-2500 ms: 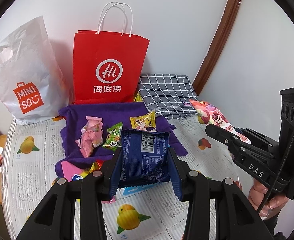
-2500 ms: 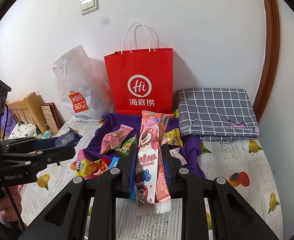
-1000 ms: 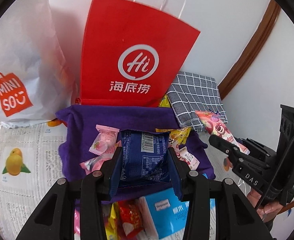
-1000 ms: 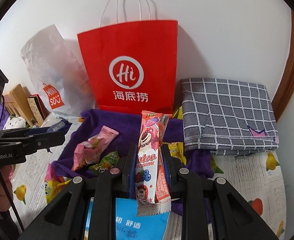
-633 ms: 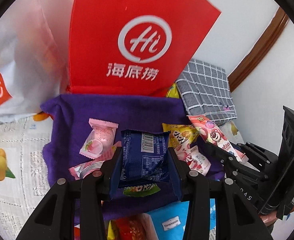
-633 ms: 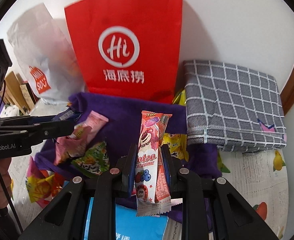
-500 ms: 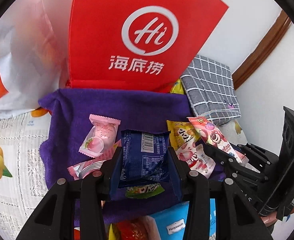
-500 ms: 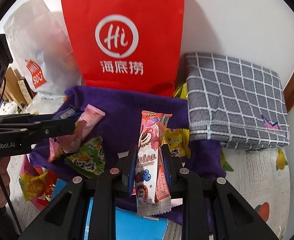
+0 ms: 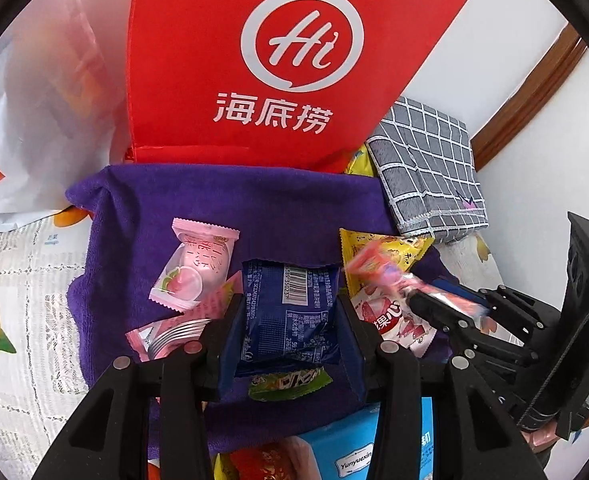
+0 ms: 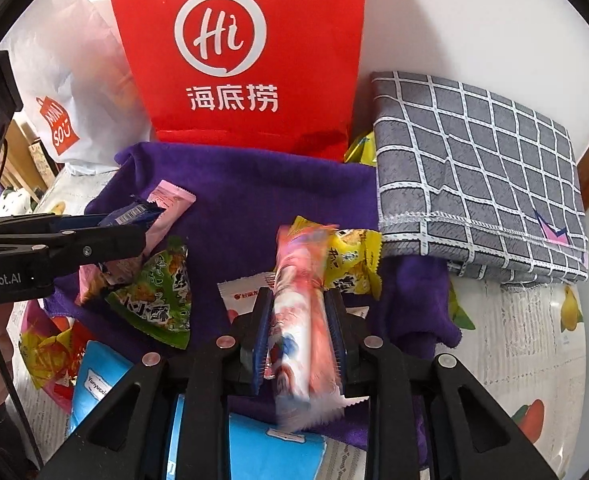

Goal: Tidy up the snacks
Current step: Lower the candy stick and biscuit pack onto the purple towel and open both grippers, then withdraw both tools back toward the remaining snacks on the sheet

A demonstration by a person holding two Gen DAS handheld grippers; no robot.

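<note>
My left gripper [image 9: 290, 320] is shut on a dark blue snack packet [image 9: 290, 312] and holds it over the purple cloth [image 9: 234, 196]; it also shows in the right wrist view [image 10: 134, 236]. My right gripper [image 10: 298, 328] holds a long pink snack packet [image 10: 298, 320], which is blurred with motion and tilted; its jaws look slightly wider apart. Pink [image 9: 194, 264], green [image 10: 154, 296], yellow [image 10: 350, 264] and white-red [image 9: 390, 320] packets lie on the cloth.
A red paper bag [image 9: 274, 60] stands behind the cloth against the wall. A white Miniso bag [image 10: 66, 92] is at the left, a folded grey checked cloth [image 10: 478, 176] at the right. A light blue pack [image 10: 278, 452] lies in front.
Both grippers have moved forward and down over the purple cloth. The pink packet in my right gripper now tilts and blurs, and the jaws look a little wider.
</note>
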